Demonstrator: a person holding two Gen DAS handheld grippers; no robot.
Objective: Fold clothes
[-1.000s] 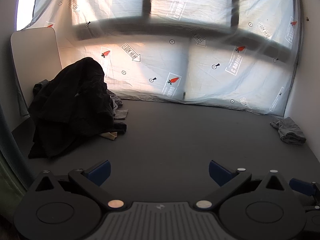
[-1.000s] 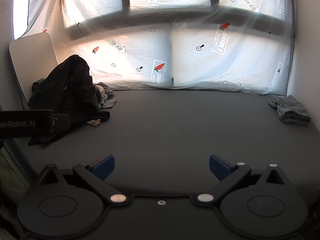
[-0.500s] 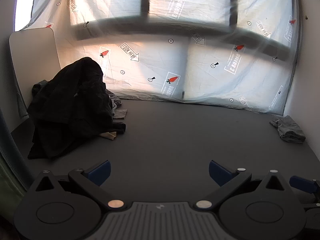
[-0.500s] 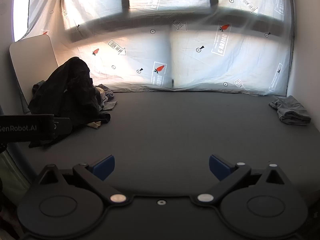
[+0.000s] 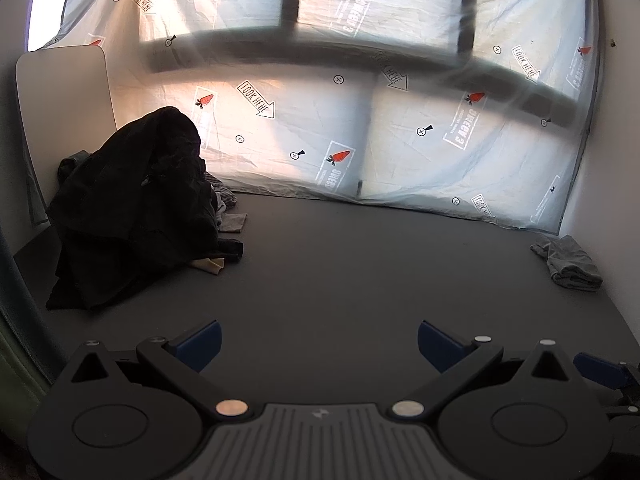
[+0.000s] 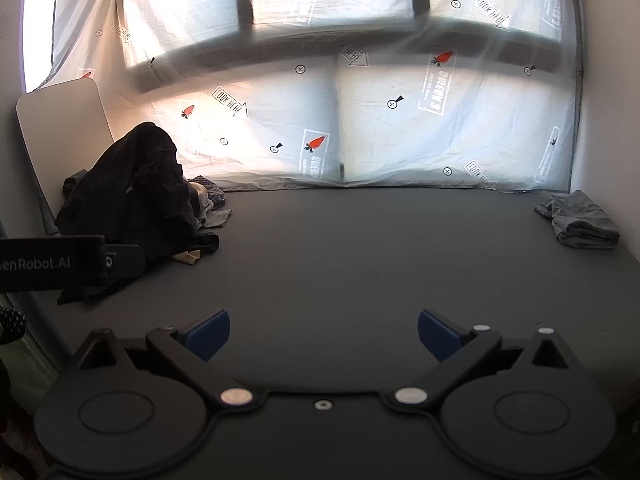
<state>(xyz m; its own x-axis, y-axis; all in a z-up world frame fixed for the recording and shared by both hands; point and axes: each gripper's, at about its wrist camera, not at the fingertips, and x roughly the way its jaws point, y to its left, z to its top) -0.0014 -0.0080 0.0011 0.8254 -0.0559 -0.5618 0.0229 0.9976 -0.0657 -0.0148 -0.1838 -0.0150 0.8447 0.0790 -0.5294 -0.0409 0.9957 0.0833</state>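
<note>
A heap of dark clothes point(image 5: 132, 208) rises at the far left of the dark grey table point(image 5: 360, 280), with lighter garments poking out at its right side. It shows in the right wrist view too, as the same dark heap point(image 6: 132, 196). A folded grey garment point(image 5: 570, 262) lies at the far right by the wall, also seen as a grey bundle point(image 6: 580, 224). My left gripper point(image 5: 318, 340) is open over the table's near side with nothing between its blue pads. My right gripper point(image 6: 324, 332) is open too and holds nothing.
A printed plastic sheet point(image 5: 360, 120) hangs behind the table. A white board point(image 5: 60, 96) leans at the back left. A white wall point(image 6: 608, 100) bounds the right side. The left gripper's body point(image 6: 60, 262) juts in at the left of the right wrist view.
Both views have drifted slightly: the scene sits a little higher and to the right. The clothes have not moved, and both grippers stay open.
</note>
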